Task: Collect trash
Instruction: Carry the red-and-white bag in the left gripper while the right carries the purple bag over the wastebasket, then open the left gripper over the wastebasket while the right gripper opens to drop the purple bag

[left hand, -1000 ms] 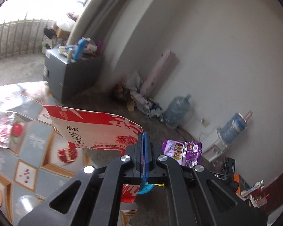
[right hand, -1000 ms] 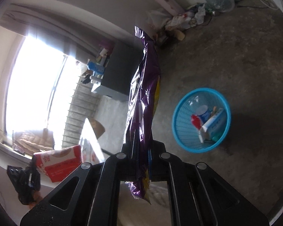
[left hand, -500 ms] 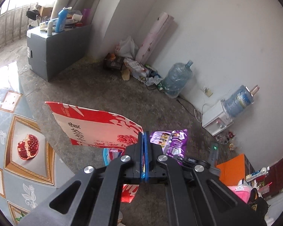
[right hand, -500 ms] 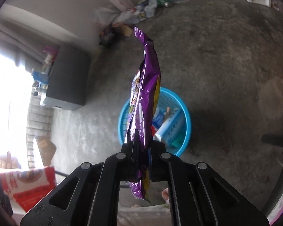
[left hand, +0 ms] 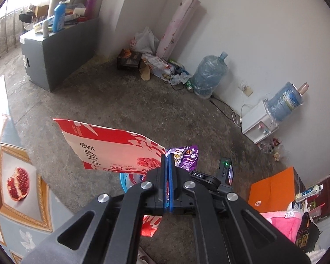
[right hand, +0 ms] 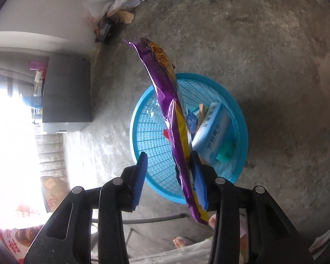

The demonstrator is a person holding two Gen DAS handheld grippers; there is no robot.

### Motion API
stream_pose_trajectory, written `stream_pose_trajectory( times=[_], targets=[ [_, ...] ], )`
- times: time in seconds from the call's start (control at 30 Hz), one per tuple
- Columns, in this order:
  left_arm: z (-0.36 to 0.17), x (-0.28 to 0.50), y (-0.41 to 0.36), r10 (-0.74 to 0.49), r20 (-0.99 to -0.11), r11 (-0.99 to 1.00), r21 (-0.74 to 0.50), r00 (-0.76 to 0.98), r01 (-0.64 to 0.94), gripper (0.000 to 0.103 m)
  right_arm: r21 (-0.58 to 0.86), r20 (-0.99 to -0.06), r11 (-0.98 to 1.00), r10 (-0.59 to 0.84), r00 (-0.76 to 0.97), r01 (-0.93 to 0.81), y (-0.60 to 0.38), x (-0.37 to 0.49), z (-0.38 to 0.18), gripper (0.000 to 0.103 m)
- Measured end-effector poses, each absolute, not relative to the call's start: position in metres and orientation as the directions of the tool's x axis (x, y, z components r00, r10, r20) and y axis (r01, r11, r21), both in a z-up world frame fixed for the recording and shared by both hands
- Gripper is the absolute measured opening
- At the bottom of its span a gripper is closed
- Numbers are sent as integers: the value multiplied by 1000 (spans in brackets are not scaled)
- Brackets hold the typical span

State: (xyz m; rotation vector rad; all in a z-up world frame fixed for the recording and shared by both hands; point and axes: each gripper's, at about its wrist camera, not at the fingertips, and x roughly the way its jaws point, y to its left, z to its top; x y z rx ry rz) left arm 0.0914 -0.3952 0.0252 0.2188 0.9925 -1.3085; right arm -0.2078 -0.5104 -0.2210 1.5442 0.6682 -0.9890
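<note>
My left gripper (left hand: 167, 160) is shut on the edge of a red and white snack bag (left hand: 107, 145), which sticks out to the left above the floor. Beyond it the left wrist view shows a purple wrapper (left hand: 186, 157) and a bit of the blue basket (left hand: 126, 179). My right gripper (right hand: 168, 156) points down over the blue mesh basket (right hand: 242, 118); its jaws are opening. Between them the purple wrapper (right hand: 162, 83) leans on the right pad only, its tip tilted left. A white and blue tissue pack (right hand: 211, 132) lies in the basket.
A grey cabinet (left hand: 55, 50) with bottles on top stands at the back left. Litter, a large water bottle (left hand: 209, 74) and a white dispenser (left hand: 259, 123) line the wall. An orange box (left hand: 272, 189) sits at the right, a fruit-patterned table (left hand: 17, 182) at the left. Toes (right hand: 180, 242) show below the right gripper.
The right gripper sank toward the basket and its jaws parted, so the purple wrapper now leans loose. The left gripper carried the red bag away from the table toward the basket.
</note>
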Motion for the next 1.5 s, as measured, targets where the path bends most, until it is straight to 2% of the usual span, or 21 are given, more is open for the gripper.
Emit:
stream_pose_trajectory(
  times=[0.1, 0.27, 0.5, 0.53, 0.57, 0.63, 0.7, 0.8, 1.03, 1.17, 1.33, 1.43, 1.5],
  targets=[
    [14, 91, -415, -672, -735, 303, -384, -91, 872, 1, 495, -869, -205, -100, 485, 844, -510, -206, -216, 10],
    [-18, 85, -462, -577, -811, 318, -337, -101, 886, 1, 439, -894, -103, -148, 423, 892, -504, -196, -202, 5],
    [-95, 65, -540, -428, -900, 322, -244, -89, 915, 2, 399, -898, -43, -218, 382, 916, -492, -211, -185, 5],
    [-111, 60, -550, -399, -913, 309, -216, -80, 926, 9, 395, -899, -42, -223, 377, 918, -492, -213, -183, 5],
    [-127, 56, -558, -356, -933, 301, -164, -49, 939, 25, 391, -900, -42, -227, 372, 920, -491, -214, -182, 5],
    [-148, 54, -565, -297, -955, 324, -79, 22, 943, 41, 390, -900, -42, -231, 371, 920, -490, -218, -179, 5],
    [-158, 59, -562, -274, -961, 360, -68, 36, 931, 41, 390, -897, -33, -240, 371, 920, -491, -220, -175, 5],
    [-147, 66, -550, -293, -956, 400, -111, 12, 910, 41, 380, -894, -8, -258, 365, 925, -491, -220, -170, 5],
    [-76, 70, -510, -396, -917, 386, -119, 47, 915, 41, 379, -859, 79, -342, 382, 922, -484, -217, -146, 4],
    [-29, 69, -483, -480, -876, 366, -145, 53, 919, 48, 365, -809, 185, -422, 409, 912, -480, -207, -120, 4],
    [17, 67, -429, -566, -820, 359, -147, 89, 922, 55, 438, -752, 302, -393, 529, 847, -489, -187, -110, 4],
    [33, 72, -393, -595, -797, 374, -157, 106, 914, 58, 599, -718, 187, -305, 626, 778, -502, -189, -126, 4],
    [37, 79, -368, -602, -788, 403, -164, 126, 901, 58, 690, -693, 23, -269, 669, 723, -503, -200, -146, 4]
  ],
)
